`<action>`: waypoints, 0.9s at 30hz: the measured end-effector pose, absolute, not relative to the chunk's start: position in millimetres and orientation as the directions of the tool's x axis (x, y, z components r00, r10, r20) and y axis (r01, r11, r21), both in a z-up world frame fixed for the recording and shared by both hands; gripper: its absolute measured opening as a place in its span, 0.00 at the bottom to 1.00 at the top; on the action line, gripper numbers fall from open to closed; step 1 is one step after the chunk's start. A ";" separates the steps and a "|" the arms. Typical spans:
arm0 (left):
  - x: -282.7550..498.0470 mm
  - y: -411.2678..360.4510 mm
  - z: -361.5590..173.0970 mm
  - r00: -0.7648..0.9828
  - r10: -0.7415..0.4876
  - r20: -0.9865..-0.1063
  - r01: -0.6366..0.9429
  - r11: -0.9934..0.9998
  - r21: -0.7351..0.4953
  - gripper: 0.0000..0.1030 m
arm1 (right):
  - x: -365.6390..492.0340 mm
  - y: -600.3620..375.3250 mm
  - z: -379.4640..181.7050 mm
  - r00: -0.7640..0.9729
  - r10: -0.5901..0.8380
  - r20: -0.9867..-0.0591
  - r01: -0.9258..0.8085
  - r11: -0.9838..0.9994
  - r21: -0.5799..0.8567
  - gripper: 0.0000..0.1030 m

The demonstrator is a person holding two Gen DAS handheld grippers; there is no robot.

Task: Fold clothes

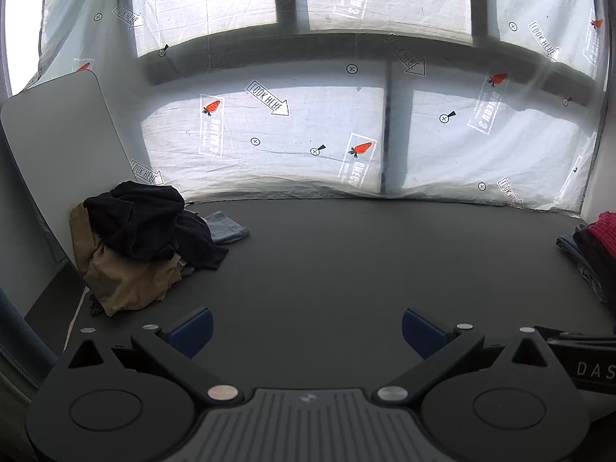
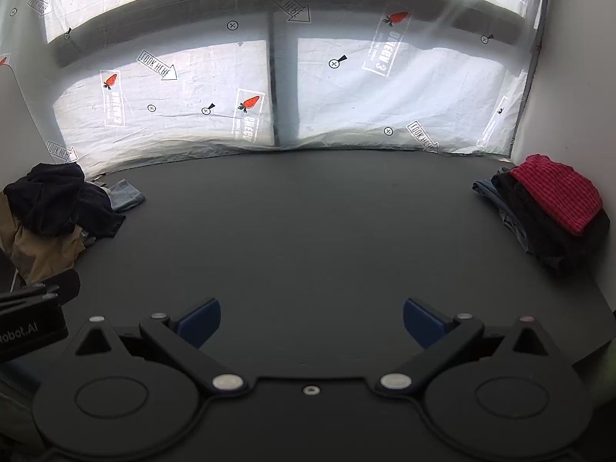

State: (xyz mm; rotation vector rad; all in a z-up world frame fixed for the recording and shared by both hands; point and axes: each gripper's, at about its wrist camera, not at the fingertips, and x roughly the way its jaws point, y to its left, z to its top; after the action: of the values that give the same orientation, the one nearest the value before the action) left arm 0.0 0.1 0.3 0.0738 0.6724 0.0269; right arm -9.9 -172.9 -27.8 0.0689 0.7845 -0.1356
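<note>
Both tongs, left [image 1: 307, 331] and right [image 2: 312, 323], hang spread wide and empty above the bench [image 2: 308, 231]; clothes heap [image 1: 134, 242] left, folded stack [image 2: 550, 208] right.

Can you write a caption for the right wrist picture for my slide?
Open right gripper hovers over dark table, messy clothes pile left, folded stack right.

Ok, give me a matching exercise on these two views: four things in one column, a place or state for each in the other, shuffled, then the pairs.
Things:
1. black garment
2. red garment
3. tan garment
4. left gripper

Places or states:
A. tops the stack at the table's right
B. open, holding nothing
C. tops the loose heap at the table's left
D. lies under the black one in the heap

Pairs: 1-C, 2-A, 3-D, 4-B
</note>
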 end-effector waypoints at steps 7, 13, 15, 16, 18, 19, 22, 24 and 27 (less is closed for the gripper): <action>1.1 -2.9 3.6 0.779 0.070 -0.623 -0.005 0.994 0.105 1.00 | -10.1 -175.0 -24.6 0.697 -0.090 -0.711 0.144 0.990 0.015 0.99; -0.8 -1.4 -1.0 0.783 0.056 -0.619 -0.001 0.996 0.088 1.00 | -10.9 -177.9 -23.8 0.699 -0.094 -0.709 0.148 0.989 0.015 0.99; -1.4 -1.7 -1.6 0.783 0.055 -0.620 -0.001 0.996 0.088 1.00 | -11.7 -176.5 -23.4 0.700 -0.095 -0.708 0.149 0.989 0.015 0.99; -1.3 -2.0 -1.4 0.782 0.055 -0.620 -0.001 0.996 0.087 1.00 | -12.0 -176.6 -23.4 0.700 -0.095 -0.708 0.149 0.989 0.015 0.99; -0.8 -1.9 -1.4 0.782 0.055 -0.621 -0.001 0.996 0.087 1.00 | -12.5 -177.9 -22.6 0.700 -0.094 -0.708 0.148 0.989 0.014 0.99; -0.7 -2.0 -1.4 0.782 0.055 -0.620 -0.001 0.996 0.087 1.00 | -12.2 -177.9 -22.1 0.699 -0.095 -0.709 0.148 0.989 0.013 0.99; -1.1 -2.3 -1.4 0.783 0.055 -0.620 -0.001 0.996 0.088 1.00 | -11.9 -177.8 -21.0 0.699 -0.095 -0.709 0.149 0.989 0.013 0.99; -2.0 -2.3 -1.5 0.783 0.054 -0.619 0.000 0.996 0.088 1.00 | -11.5 -177.7 -20.7 0.699 -0.095 -0.709 0.148 0.989 0.013 0.99; -2.5 -2.4 -1.7 0.784 0.055 -0.619 0.001 0.996 0.090 1.00 | -11.6 -177.1 -22.2 0.699 -0.095 -0.708 0.149 0.989 0.014 0.99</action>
State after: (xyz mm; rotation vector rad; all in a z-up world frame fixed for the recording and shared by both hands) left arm -2.5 -2.4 -1.7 0.0868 0.6698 0.0289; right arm -11.6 -177.1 -22.2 0.0720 0.7849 -0.1363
